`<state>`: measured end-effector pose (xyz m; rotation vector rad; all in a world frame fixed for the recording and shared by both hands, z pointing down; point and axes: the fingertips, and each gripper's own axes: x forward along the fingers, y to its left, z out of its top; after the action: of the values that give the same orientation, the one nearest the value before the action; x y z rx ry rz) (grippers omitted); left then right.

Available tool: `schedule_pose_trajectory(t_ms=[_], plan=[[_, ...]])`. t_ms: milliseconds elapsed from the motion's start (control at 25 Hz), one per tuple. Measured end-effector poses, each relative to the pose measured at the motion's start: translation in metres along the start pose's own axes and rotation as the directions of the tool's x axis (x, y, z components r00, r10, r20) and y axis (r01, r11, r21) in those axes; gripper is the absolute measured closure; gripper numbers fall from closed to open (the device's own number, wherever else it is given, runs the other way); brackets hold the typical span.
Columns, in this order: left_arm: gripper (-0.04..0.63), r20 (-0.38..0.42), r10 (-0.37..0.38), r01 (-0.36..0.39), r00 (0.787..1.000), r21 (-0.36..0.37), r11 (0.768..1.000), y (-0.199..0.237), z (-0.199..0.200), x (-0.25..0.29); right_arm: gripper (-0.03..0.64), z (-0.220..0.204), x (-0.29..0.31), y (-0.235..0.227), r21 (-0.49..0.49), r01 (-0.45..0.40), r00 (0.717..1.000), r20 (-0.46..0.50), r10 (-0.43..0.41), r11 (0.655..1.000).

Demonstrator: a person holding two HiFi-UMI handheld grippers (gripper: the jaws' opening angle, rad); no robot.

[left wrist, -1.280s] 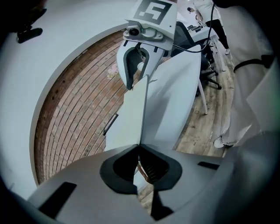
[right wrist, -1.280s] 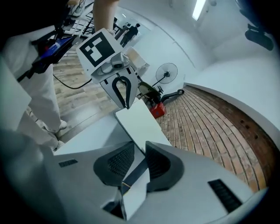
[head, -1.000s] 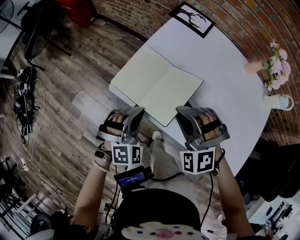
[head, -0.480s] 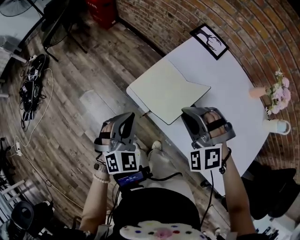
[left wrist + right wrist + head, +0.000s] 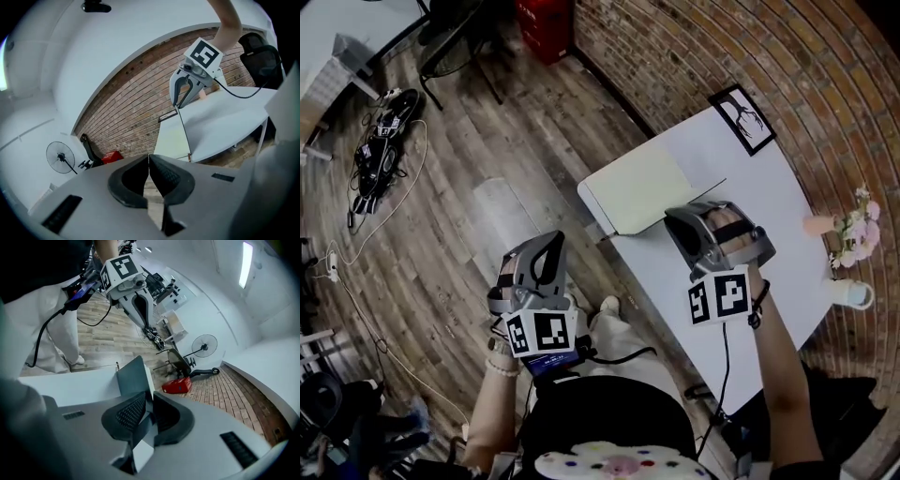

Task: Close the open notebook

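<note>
With the left tongs (image 5: 149, 161) hanging pressed together and empty, you are pinching in the right tongs (image 5: 149, 405) the outer edge of the raised, probably light and bendable right half of the notebook (image 5: 639, 187), which is lying at the counter (image 5: 769, 169) edge.

I register the following changes. The cream-paged notebook (image 5: 637, 192) no longer lies open and flat. Its right half (image 5: 133, 378) now stands raised off the round white table (image 5: 769, 178), and only the left page shows flat.

The right gripper (image 5: 682, 220) has moved from the near table edge forward over the notebook. Its jaws now clamp the raised half.

The left gripper (image 5: 546, 246) has moved away from the notebook's near corner, back and to the left. It now sits over the wooden plank floor (image 5: 469, 187), well apart from the table, with its jaws together and nothing between them.

In the head view, the table has shifted toward the right of the frame.
</note>
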<state>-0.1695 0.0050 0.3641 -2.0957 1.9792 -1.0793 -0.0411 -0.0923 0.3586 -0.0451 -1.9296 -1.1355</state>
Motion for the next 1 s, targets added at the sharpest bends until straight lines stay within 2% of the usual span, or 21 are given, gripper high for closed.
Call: schedule_pose_trajectory(t_ms=[240, 360, 480, 800, 1000], plan=[[0.572, -0.014, 0.050, -0.052, 0.999, -0.101, 0.994, 0.015, -0.003, -0.013, 0.548, 0.008, 0.023, -0.018, -0.058, -0.044, 0.997, 0.055, 0.047, 0.997], [0.572, -0.017, 0.069, -0.071, 0.997, -0.191, 0.979, 0.021, -0.003, -0.020, 0.546, 0.011, 0.037, -0.027, -0.065, -0.079, 0.992, 0.089, 0.085, 0.995], [0.572, -0.020, 0.091, -0.094, 0.996, -0.245, 0.965, 0.026, -0.001, -0.027, 0.546, 0.012, 0.051, -0.033, -0.099, -0.119, 0.986, 0.109, 0.130, 0.988], [0.572, -0.054, 0.136, -0.146, 0.989, -0.285, 0.947, 0.028, -0.003, -0.039, 0.546, 0.013, 0.095, -0.039, -0.139, -0.248, 0.953, 0.146, 0.267, 0.959], [0.572, -0.068, 0.160, -0.173, 0.985, -0.308, 0.935, 0.028, -0.001, -0.045, 0.546, 0.015, 0.126, -0.038, -0.170, -0.299, 0.934, 0.149, 0.324, 0.939]])
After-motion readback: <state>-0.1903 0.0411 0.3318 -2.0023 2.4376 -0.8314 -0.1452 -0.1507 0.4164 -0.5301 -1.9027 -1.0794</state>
